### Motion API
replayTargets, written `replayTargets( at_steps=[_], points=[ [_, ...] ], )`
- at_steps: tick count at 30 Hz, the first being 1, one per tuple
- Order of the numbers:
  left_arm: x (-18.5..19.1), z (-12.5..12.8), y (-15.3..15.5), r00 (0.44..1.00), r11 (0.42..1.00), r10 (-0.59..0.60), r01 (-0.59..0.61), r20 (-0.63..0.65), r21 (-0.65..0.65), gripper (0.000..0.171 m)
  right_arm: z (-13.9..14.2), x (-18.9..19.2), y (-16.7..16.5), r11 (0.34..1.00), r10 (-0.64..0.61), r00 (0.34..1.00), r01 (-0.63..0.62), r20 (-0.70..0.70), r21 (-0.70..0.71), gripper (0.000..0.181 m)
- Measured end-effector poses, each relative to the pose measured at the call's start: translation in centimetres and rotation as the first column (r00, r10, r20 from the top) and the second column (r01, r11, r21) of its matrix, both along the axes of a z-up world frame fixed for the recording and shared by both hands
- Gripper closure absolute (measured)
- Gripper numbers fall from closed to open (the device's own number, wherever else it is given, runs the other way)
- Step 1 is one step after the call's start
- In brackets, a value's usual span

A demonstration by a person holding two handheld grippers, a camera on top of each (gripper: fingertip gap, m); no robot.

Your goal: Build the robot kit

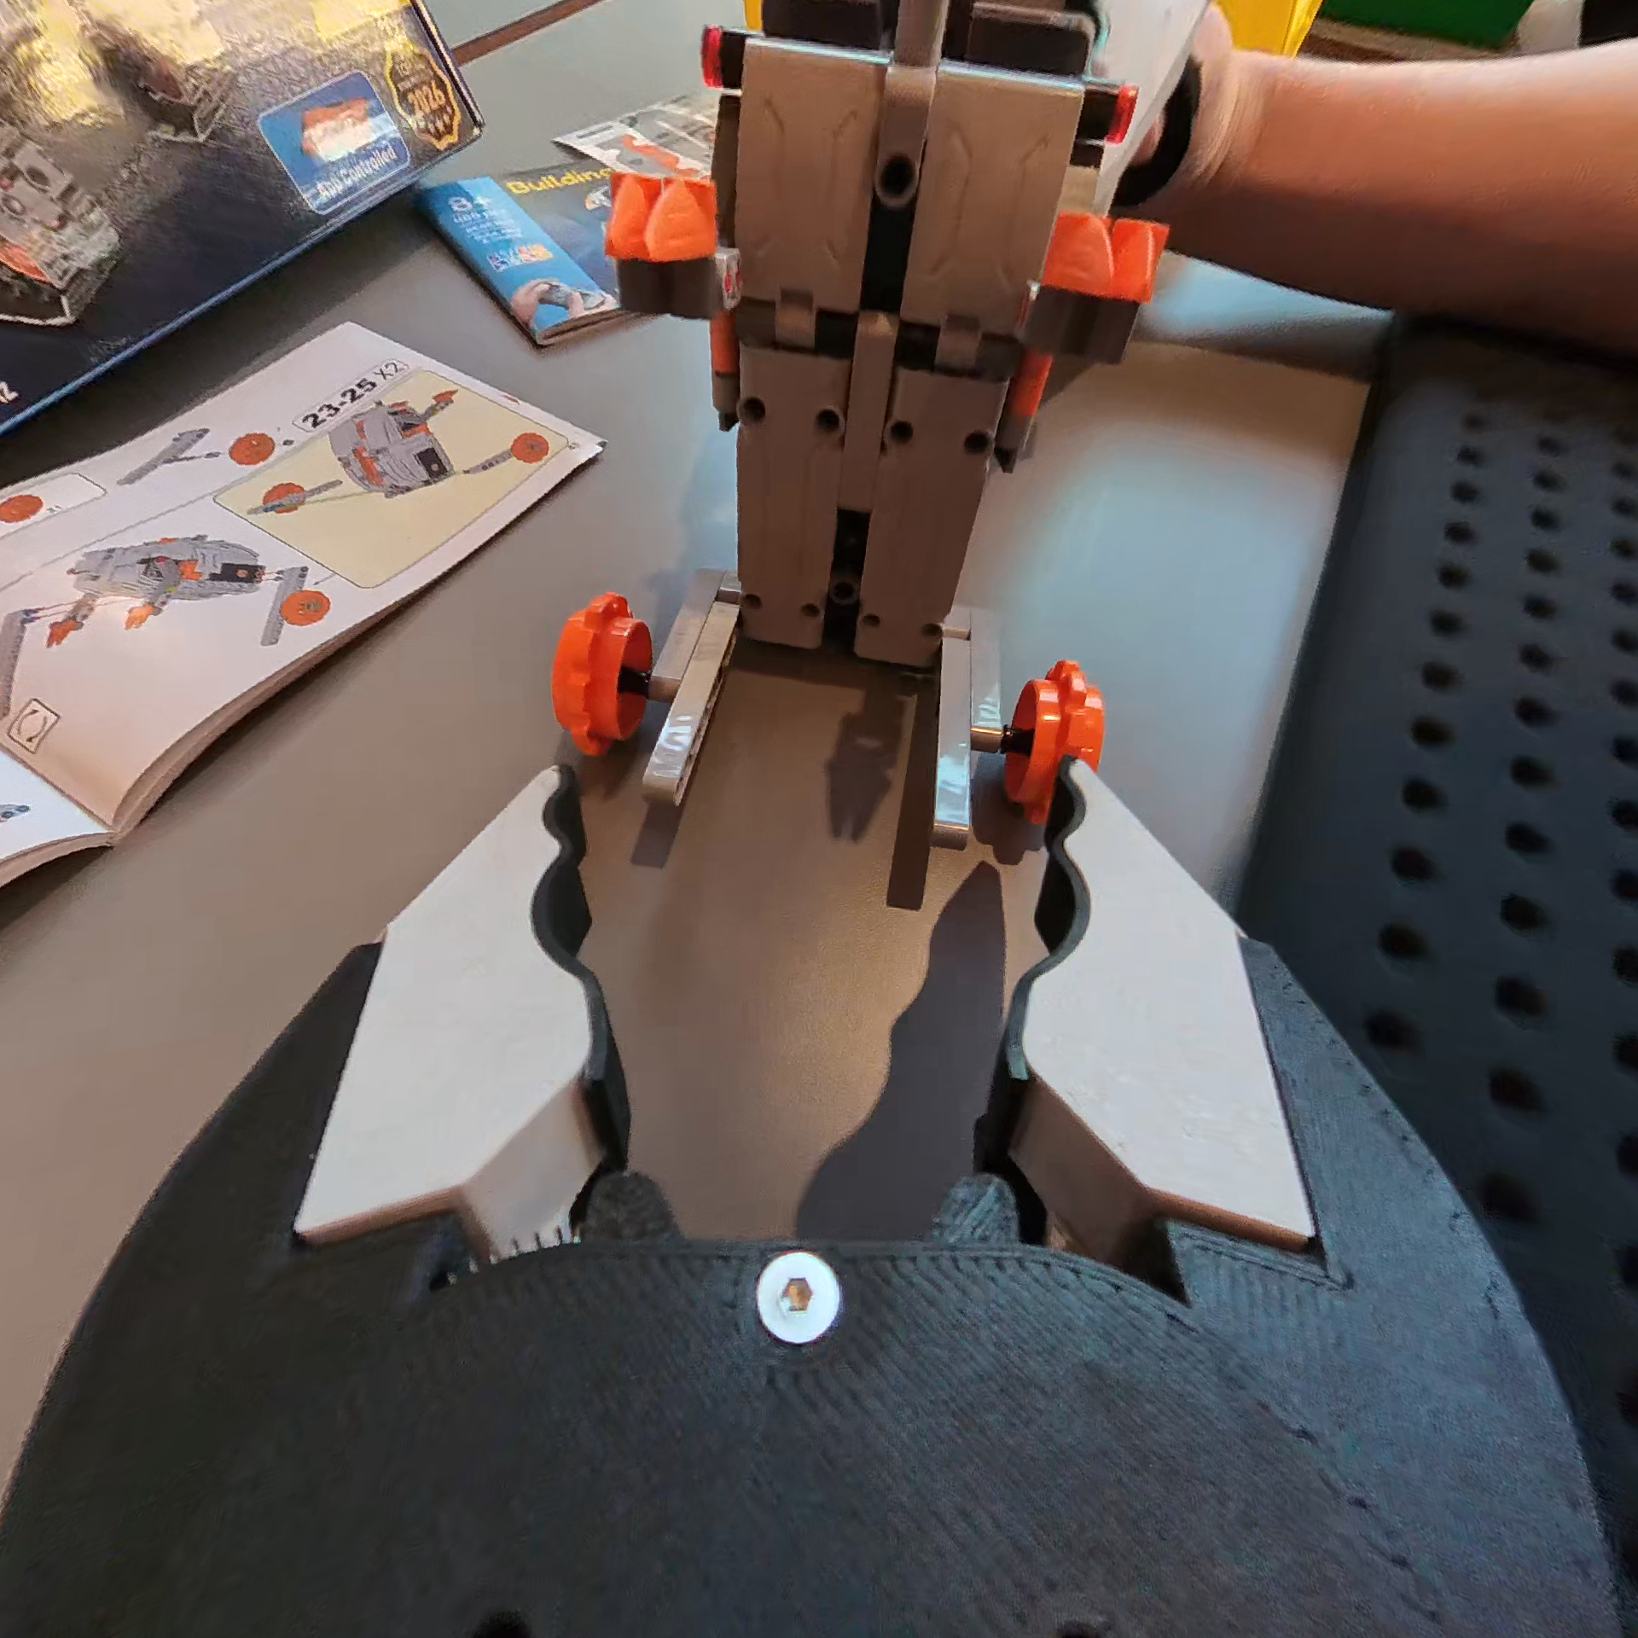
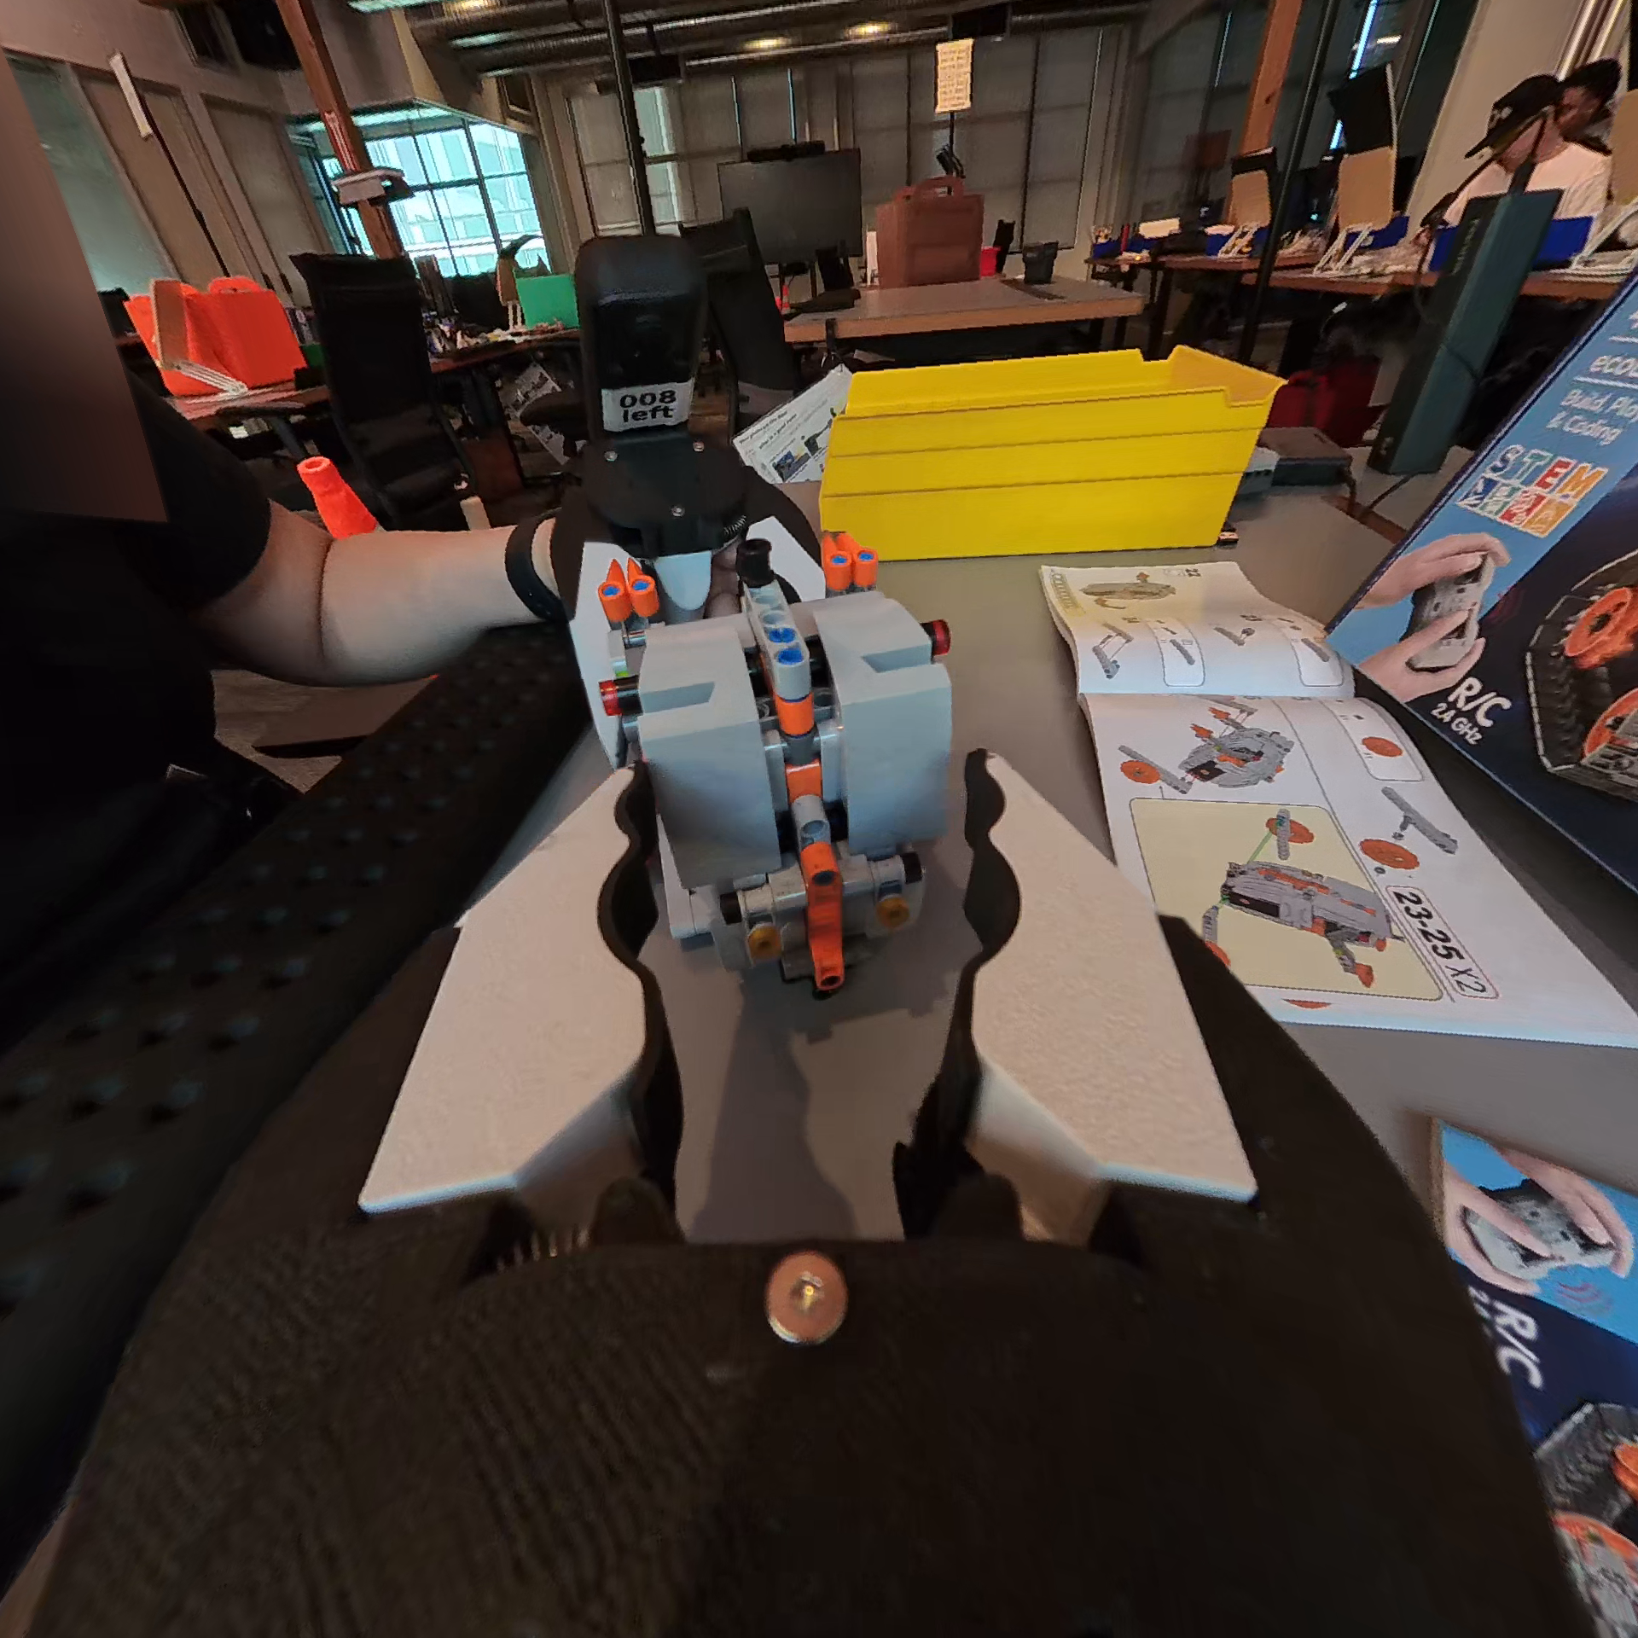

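A grey and orange brick-built model (image 1: pixel 886 354) stands on the grey table (image 1: pixel 354 886). Two grey beams with orange wheels (image 1: pixel 603 674) reach from its base toward me. My left gripper (image 1: pixel 815 789) is open and empty, with its right fingertip (image 1: pixel 1077 798) right at the right orange wheel (image 1: pixel 1055 736). In the right wrist view the model (image 2: pixel 789 780) shows from its other end. My right gripper (image 2: pixel 802 771) is open, with its fingertips on either side of the model's near end. The left gripper (image 2: pixel 656 496) shows behind the model. A person's arm (image 1: pixel 1418 195) reaches in.
An open instruction booklet (image 1: pixel 266 532) (image 2: pixel 1241 798), a blue toy box (image 1: pixel 177 177) (image 2: pixel 1524 576) and a small leaflet (image 1: pixel 523 239) lie on the table. A black perforated mat (image 1: pixel 1462 709) (image 2: pixel 266 886) borders one side. A yellow bin (image 2: pixel 1037 461) stands farther back. People (image 2: pixel 1542 133) work at distant desks. Spacing between my two grippers at the tips: around 12 cm.
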State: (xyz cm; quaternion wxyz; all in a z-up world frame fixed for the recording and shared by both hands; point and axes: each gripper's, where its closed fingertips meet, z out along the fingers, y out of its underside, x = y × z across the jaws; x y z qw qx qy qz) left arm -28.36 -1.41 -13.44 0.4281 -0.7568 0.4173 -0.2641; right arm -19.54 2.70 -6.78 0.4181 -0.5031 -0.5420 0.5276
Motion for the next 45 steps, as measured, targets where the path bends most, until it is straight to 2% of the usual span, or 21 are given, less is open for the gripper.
replayTargets(
  at_steps=[6,10,14,18,22,24,36,42,45],
  points=[
    [-0.3,0.0,0.0,0.999,0.999,-0.003,0.004,-0.033,0.046,0.083,-1.8,1.0,0.2,1.000,-0.008,0.995,0.006,0.097,0.022,0.108],
    [-0.1,0.3,0.6,0.999,0.995,0.011,-0.007,-0.042,0.097,0.081,-2.6,0.6,0.0,1.000,0.005,0.992,-0.006,0.130,0.006,0.106],
    [-0.2,-0.2,0.8,0.999,0.998,0.013,-0.010,-0.048,0.066,0.084,-3.1,-0.1,-0.1,1.000,-0.015,0.987,0.011,0.161,0.024,0.096],
    [0.0,-0.2,0.5,0.998,0.998,-0.014,0.018,-0.053,0.065,0.095,-3.1,-0.8,-0.1,0.999,-0.037,0.986,0.032,0.161,0.034,0.095],
    [0.0,-0.3,0.3,0.998,0.998,-0.024,0.027,-0.053,0.064,0.096,-3.3,-1.5,-0.6,0.999,-0.034,0.985,0.026,0.171,0.047,0.098],
    [0.1,-0.3,0.3,0.998,0.998,-0.029,0.032,-0.053,0.059,0.099,-3.4,-1.6,-0.7,0.998,-0.036,0.983,0.026,0.181,0.058,0.107],
    [-0.1,-0.5,0.3,0.998,0.999,-0.022,0.024,-0.052,0.031,0.099,-3.3,-1.7,-0.6,0.996,-0.051,0.983,0.038,0.174,0.079,0.107],
    [0.3,0.1,0.0,0.994,0.977,-0.044,0.064,-0.104,0.202,0.101,-3.3,-1.7,-0.7,0.998,-0.043,0.985,0.034,0.168,0.056,0.107],
    [0.2,-0.9,0.1,0.986,0.981,-0.040,0.069,-0.165,0.179,0.099,-3.3,-1.7,-0.7,0.998,-0.042,0.984,0.033,0.170,0.055,0.106]
  ],
)
